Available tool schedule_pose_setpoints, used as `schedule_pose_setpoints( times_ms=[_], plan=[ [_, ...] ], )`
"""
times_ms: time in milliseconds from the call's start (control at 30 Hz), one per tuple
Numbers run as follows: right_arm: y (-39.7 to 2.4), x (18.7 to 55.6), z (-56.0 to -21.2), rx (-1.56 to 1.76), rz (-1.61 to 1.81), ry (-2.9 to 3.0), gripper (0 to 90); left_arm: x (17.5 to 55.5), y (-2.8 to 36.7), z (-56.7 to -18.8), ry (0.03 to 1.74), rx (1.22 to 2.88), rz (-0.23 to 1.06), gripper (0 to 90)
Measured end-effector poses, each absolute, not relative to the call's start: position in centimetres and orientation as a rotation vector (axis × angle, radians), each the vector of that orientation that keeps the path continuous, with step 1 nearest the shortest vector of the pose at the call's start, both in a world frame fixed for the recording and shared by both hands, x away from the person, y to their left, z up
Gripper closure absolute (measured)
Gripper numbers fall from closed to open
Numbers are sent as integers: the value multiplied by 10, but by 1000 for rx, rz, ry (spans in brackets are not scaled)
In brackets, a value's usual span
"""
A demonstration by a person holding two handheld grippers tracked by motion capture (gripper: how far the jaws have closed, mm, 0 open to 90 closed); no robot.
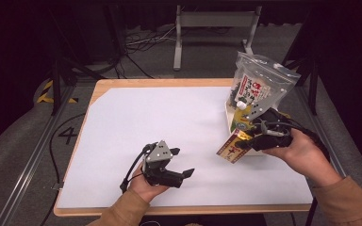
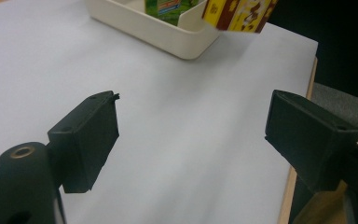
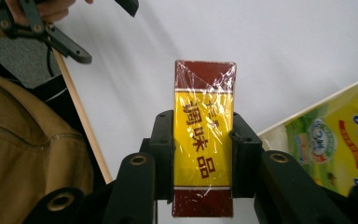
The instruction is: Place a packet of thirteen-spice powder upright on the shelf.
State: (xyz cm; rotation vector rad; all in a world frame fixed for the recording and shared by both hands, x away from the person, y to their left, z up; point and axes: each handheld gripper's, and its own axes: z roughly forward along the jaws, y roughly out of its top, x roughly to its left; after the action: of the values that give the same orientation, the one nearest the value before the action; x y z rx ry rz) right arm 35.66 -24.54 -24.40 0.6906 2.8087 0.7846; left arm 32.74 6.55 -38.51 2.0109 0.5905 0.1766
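We've got the right gripper (image 1: 253, 140) fingers clamped on the seasoning box (image 3: 204, 140) at mid-right; probably lift it clear of the tray (image 2: 168, 37) (left gripper (image 1: 183, 163) fingers wide, empty).

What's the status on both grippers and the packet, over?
Left gripper open, empty, over bare table. Right gripper shut on red-and-yellow packet, beside cream tray. Nothing in the way.

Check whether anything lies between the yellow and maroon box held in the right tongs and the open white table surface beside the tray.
Nothing visible does. The right tongs are shut on the yellow and maroon box, held above the white table just outside the cream tray. The left tongs sit open, well off to the side.
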Motion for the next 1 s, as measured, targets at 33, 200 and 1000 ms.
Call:
schedule_pose_setpoints(
  times_ms=[33, 200, 1000],
  plan=[
    [-246, 357, -243, 678, 772, 2807, 685, 328, 68, -385, 605, 2014, 177, 173],
    [-253, 361, -238, 611, 712, 2802, 685, 334, 77, -385, 640, 2023, 188, 165],
    [-279, 389, -230, 453, 550, 2832, 684, 350, 112, -387, 743, 2021, 214, 160]
  ],
)
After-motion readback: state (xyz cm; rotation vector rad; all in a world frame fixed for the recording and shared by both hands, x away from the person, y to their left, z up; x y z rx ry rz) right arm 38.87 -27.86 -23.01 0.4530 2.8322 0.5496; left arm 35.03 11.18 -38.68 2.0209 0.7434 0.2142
